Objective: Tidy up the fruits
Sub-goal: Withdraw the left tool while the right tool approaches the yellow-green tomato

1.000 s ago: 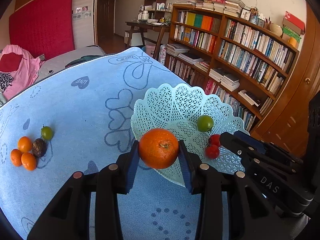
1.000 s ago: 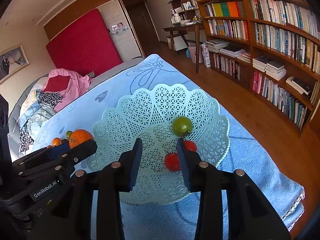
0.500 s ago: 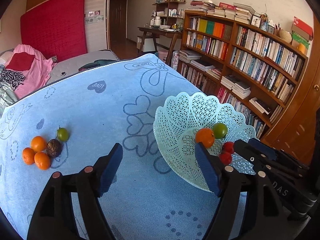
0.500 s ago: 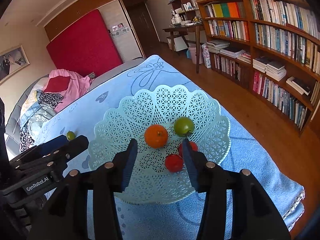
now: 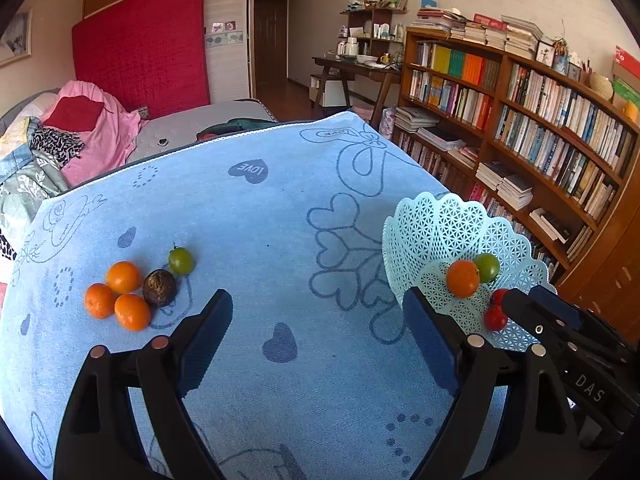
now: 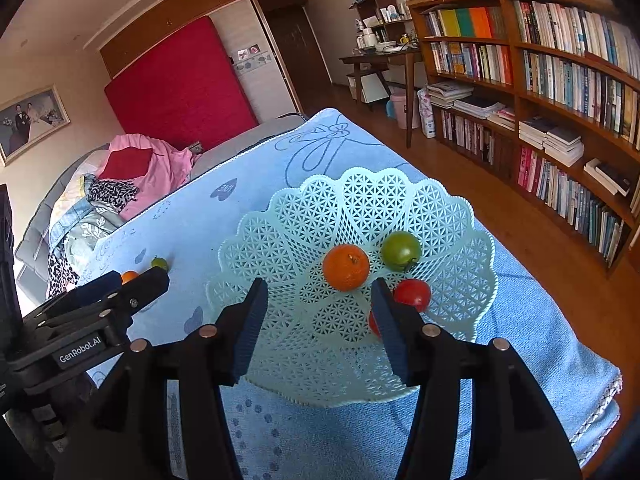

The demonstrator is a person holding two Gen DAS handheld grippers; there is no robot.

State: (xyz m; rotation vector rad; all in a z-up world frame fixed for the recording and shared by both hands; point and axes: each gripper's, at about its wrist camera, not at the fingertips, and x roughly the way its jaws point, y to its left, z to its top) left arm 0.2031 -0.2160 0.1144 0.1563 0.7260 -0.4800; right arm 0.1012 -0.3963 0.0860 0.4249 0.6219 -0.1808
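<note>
Left gripper (image 5: pixel 316 332) spread wide and holding nothing, above the blue cloth-covered surface (image 5: pixel 248 216). Right gripper (image 6: pixel 318 312) parted too, empty, poised over the near side of the lattice basket (image 6: pixel 472 248). In the basket: an orange (image 6: pixel 346 267), a green tomato (image 6: pixel 401 251) just beside it, and red tomatoes (image 6: pixel 412 294) partly hidden behind a finger. On the cloth well apart to the left: three small oranges (image 5: pixel 124 277), a dark brown fruit (image 5: pixel 159 288) and a small green tomato (image 5: pixel 181 261)
</note>
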